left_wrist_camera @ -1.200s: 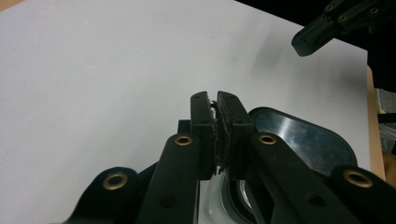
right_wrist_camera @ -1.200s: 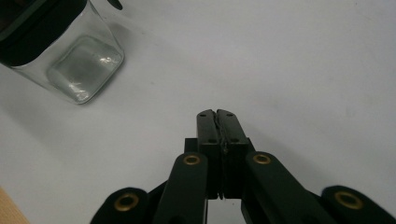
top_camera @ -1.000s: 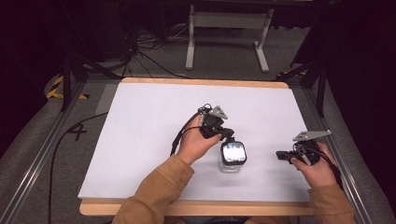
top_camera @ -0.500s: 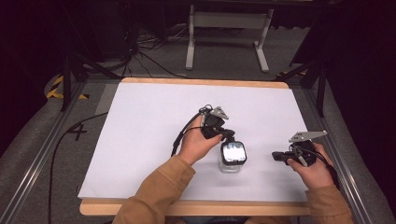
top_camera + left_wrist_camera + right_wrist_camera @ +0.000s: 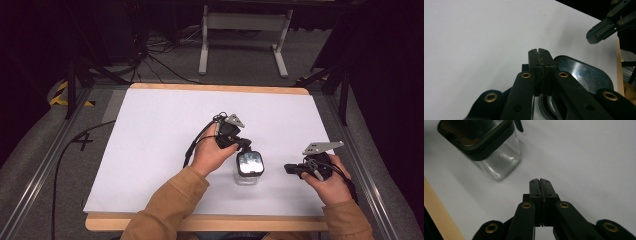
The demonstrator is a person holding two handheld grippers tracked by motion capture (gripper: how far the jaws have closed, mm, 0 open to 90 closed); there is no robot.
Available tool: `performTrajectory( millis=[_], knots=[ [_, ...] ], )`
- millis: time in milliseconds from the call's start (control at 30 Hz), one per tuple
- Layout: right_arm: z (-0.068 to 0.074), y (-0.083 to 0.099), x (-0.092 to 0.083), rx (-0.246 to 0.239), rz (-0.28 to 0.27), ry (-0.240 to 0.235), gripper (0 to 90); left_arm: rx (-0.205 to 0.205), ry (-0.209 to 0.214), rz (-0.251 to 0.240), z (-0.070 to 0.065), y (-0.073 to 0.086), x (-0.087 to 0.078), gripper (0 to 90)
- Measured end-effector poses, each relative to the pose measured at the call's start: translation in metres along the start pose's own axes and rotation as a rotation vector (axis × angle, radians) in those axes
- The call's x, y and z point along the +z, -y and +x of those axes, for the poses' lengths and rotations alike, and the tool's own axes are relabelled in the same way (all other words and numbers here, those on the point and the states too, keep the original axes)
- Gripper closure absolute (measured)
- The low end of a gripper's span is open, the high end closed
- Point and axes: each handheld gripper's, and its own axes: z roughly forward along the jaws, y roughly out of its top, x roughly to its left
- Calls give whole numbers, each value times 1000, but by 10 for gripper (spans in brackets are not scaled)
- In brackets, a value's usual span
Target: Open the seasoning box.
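Observation:
A clear square jar with a black lid (image 5: 248, 165) stands upright on the white table sheet (image 5: 165, 130), near the front middle. My left gripper (image 5: 246, 145) hovers at the lid's back edge, jaws pressed together with nothing between them; in the left gripper view its shut tips (image 5: 541, 58) sit just over the lid (image 5: 589, 75). My right gripper (image 5: 289, 169) is to the right of the jar, pointing at it and apart from it, also shut and empty. The right gripper view shows its shut tips (image 5: 541, 185) short of the jar (image 5: 489, 147).
The table's wooden front edge (image 5: 210, 222) runs just below both hands. A metal stand (image 5: 242, 35) and cables (image 5: 150, 55) lie on the floor behind the table. A black cable (image 5: 60, 160) trails along the left side. Bare sheet spreads to the left and back.
My right gripper has shifted a little to the left, toward the jar. The left gripper and the jar have stayed put.

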Motion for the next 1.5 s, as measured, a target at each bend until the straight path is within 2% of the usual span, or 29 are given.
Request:
performTrajectory(
  millis=[167,200,333,633,900,1033,1267,1367,1400,1433,1500],
  knots=[
    [8,-4,1,-25,-7,-20,900,-1,-1,-2,0,0,0,899],
    [12,-6,1,-31,-11,-39,900,-2,0,-1,0,0,0,899],
    [20,-9,1,-49,-15,-61,900,-9,2,-7,1,1,1,899],
    [32,-14,4,-80,-28,-102,900,-15,8,-9,2,1,0,900],
    [40,-16,9,-102,-43,-124,900,-14,9,-5,2,1,0,900],
    [45,-19,12,-117,-78,-133,900,-10,10,-5,3,1,0,900],
    [47,-19,15,-122,-81,-140,900,-10,7,-3,2,2,0,900],
    [48,-20,15,-124,-81,-139,900,-11,6,-13,-1,0,-8,891],
    [48,-20,15,-126,-82,-140,900,-2,7,-28,-3,-1,-11,891],
    [48,-20,15,-127,-82,-140,900,-2,7,-28,-3,-1,-11,892],
    [48,-20,15,-126,-82,-142,900,16,-4,-27,-8,-5,-22,895]
  ],
)
